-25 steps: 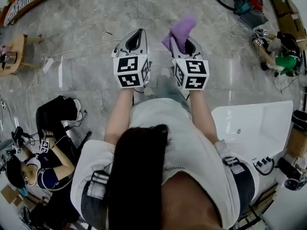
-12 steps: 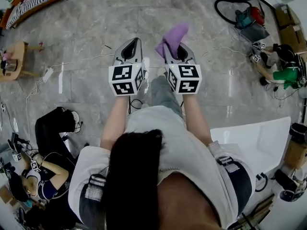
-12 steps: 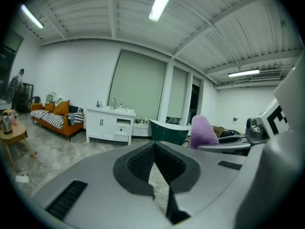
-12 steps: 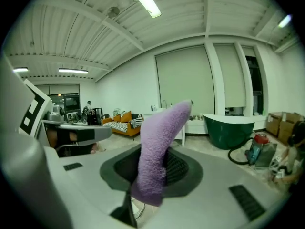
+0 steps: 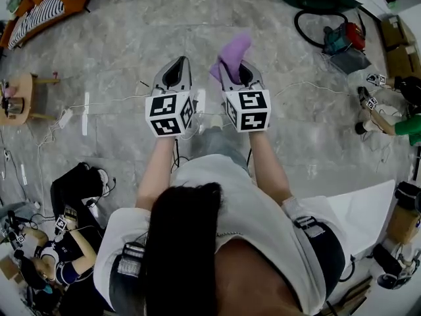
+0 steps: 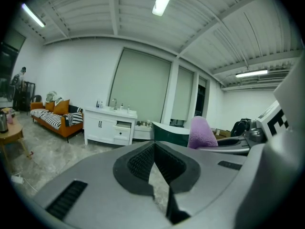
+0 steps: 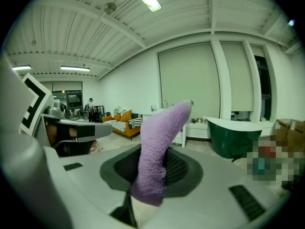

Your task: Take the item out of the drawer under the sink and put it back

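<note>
A purple fuzzy cloth (image 5: 233,49) sticks up from my right gripper (image 5: 228,64), which is shut on its lower end. In the right gripper view the purple cloth (image 7: 160,136) stands between the jaws of the right gripper (image 7: 157,157) and hides the tips. My left gripper (image 5: 179,62) is held level beside it on the left, a hand's width apart. Nothing is in the left gripper (image 6: 155,145), and its pads meet at the tip. Far ahead stands a white sink cabinet (image 6: 108,126) with one drawer (image 6: 123,125) pulled a little out.
A dark green bathtub (image 6: 169,131) stands right of the cabinet, a striped orange sofa (image 6: 51,118) left of it. On the marble floor lie cables (image 5: 105,101), a small wooden table (image 5: 18,89), tools (image 5: 342,35) and a white tub (image 5: 368,209). A person (image 5: 59,252) sits lower left.
Both grippers have travelled forward over the floor side by side, the cloth still in the right one. The white tub has slid down and to the right in the head view.
</note>
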The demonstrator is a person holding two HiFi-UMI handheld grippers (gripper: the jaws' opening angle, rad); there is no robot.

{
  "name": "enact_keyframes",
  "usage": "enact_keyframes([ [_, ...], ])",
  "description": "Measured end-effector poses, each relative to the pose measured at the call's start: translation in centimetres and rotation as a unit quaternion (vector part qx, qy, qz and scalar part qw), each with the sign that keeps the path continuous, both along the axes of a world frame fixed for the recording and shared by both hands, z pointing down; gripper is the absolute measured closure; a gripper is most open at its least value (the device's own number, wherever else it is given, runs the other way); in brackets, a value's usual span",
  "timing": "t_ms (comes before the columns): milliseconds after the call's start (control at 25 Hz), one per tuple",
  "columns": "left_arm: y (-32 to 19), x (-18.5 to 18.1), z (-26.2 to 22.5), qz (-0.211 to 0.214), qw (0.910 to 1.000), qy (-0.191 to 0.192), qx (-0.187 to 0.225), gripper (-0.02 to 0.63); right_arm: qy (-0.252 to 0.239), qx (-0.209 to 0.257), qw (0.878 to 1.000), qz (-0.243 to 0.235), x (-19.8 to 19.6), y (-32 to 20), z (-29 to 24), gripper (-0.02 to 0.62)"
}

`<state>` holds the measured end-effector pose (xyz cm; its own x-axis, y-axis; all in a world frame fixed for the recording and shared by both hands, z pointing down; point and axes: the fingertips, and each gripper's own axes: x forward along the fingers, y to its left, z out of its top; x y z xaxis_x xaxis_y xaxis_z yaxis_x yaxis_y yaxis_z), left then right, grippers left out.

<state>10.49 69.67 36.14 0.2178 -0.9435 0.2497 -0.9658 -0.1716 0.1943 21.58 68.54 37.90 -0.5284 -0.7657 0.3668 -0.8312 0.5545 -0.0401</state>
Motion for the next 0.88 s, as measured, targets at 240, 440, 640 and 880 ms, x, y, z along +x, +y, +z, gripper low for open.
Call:
enact_keyframes([
  [240, -5.4, 1.8, -0.4, -0.007, 1.0000, 0.000, 0.002, 0.603, 0.009, -0.006, 1.000, -0.024, 0.9, -5.0, 0.2, 0.476],
  [440, -9.2, 3.2, -0.8, -0.013, 0.9999, 0.001, 0.004, 0.603, 0.017, -0.004, 0.999, -0.029, 2.1, -8.9, -0.1, 0.476],
  [640, -11.8, 3.1, -0.3, -0.014, 0.9999, 0.004, -0.003, 0.603, 0.019, -0.002, 0.999, -0.031, 1.8, -11.8, -0.3, 0.476],
  [880, -13.5, 3.2, -0.4, -0.019, 0.9998, 0.006, -0.002, 0.603, 0.015, 0.000, 1.000, -0.028, 2.0, -13.7, -0.6, 0.476],
])
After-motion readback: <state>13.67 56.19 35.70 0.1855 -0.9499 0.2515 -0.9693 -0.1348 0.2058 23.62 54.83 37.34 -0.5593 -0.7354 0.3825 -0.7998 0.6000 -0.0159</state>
